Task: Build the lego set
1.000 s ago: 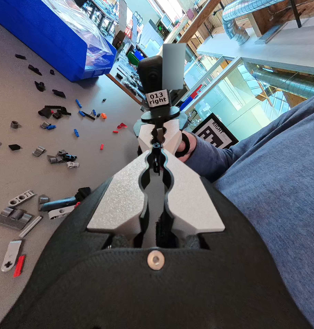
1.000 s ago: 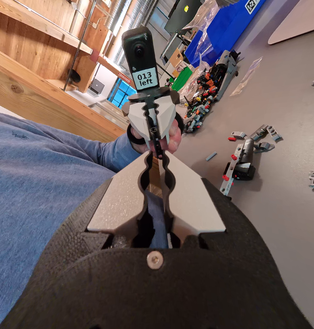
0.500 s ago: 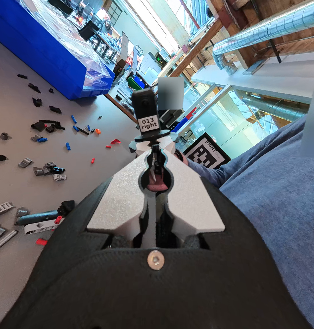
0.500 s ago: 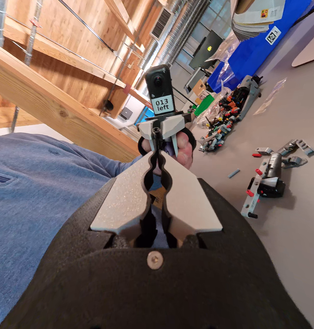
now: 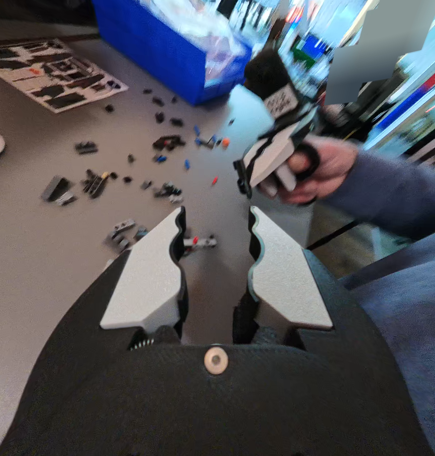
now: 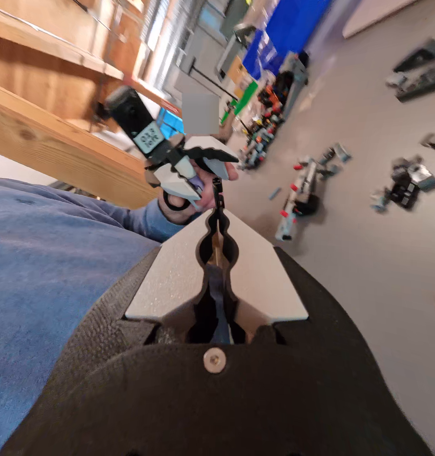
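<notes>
My right gripper (image 6: pixel 217 212) is shut on a thin black lego piece (image 6: pixel 217 195) that sticks out past its tips. It also shows in the left wrist view (image 5: pixel 243 176), held by a hand and still gripping the black piece (image 5: pixel 241 172). My left gripper (image 5: pixel 216 211) is open and empty above the grey table (image 5: pixel 51 259). In the right wrist view the left gripper (image 6: pixel 217 179) is open, just beyond the black piece and apart from it. Both views are blurred by motion.
Loose lego pieces (image 5: pixel 167 143) lie scattered on the table, with a small grey and red part (image 5: pixel 199 243) below my left fingers. A printed parts sheet (image 5: pixel 51 74) and a blue bin (image 5: pixel 162 49) lie beyond. A grey and red assembly (image 6: pixel 300 197) lies to the right. The grippers' ends are close to 5 centimeters from one another.
My left gripper has opened, let go of the black piece and pulled away, tilting down toward the table. My right gripper keeps the piece.
</notes>
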A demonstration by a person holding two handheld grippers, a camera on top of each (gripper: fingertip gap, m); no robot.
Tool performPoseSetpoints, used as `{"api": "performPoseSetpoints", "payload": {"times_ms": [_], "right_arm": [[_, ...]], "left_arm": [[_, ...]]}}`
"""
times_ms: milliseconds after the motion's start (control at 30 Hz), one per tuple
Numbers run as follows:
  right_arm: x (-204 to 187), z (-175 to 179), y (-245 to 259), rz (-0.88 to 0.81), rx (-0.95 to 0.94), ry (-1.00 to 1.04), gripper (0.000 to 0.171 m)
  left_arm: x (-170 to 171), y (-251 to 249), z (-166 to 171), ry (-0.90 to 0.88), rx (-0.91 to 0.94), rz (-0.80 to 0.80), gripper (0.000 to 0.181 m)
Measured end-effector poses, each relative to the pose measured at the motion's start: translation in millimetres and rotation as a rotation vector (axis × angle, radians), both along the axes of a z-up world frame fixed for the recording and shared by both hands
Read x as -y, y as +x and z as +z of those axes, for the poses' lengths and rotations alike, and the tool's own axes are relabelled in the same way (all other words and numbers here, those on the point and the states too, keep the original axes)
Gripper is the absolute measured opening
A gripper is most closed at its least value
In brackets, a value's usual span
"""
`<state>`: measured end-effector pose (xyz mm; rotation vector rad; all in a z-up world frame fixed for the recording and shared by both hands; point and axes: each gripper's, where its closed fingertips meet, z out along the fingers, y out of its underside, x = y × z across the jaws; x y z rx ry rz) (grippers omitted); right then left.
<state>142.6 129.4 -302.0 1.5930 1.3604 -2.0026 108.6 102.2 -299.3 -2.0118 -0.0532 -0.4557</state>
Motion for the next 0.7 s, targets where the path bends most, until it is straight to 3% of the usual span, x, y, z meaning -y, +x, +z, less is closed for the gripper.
{"api": "performPoseSetpoints", "payload": {"times_ms": [100,233,700], "right_arm": [[-6,-25,1,0.059,0.102,0.051,0.0],[-3,-55,-1,0.17,0.209,0.177,0.0],[5,-80,-9,0.354,0.316,0.222,0.0]], "left_arm": [[7,3,-32,-0.111,-0.168,0.008,0.049],[10,20,-60,-0.227,-0.175,-0.035,0.02],[-3,31,-80,-0.235,-0.03,0.093,0.02]]}}
